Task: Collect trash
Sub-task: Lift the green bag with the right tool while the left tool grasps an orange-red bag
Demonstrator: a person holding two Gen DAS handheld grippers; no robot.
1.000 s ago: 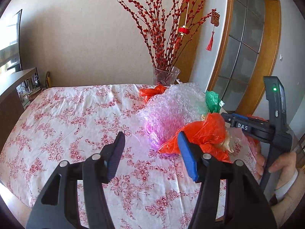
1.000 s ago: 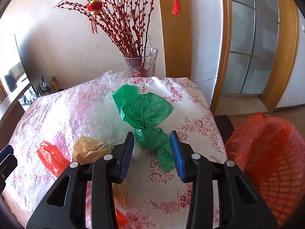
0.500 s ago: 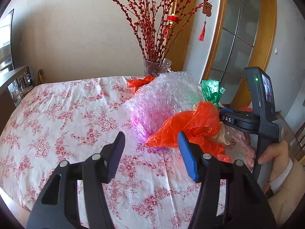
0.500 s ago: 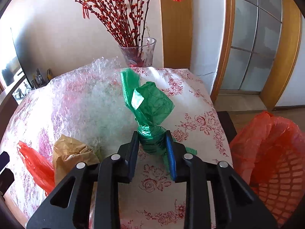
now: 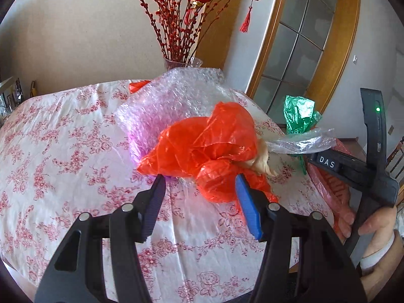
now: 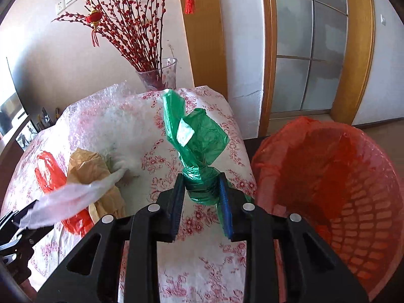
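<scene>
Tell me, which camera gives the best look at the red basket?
The right wrist view. There the basket fills the right side beside the table, with its open mouth, red liner and lattice wall plain to see. The left wrist view shows only a red sliver of it, mostly hidden behind the right-hand tool.

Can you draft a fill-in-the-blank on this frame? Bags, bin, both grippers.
1. The right gripper is shut on the ____ bag.
2. The left gripper is ____, its fingers either side of the orange bag.
3. The bin is lined with a ____ bag.
4. The bubble wrap lies on the ____ tablecloth.

Missing words: green; open; red; floral
</scene>
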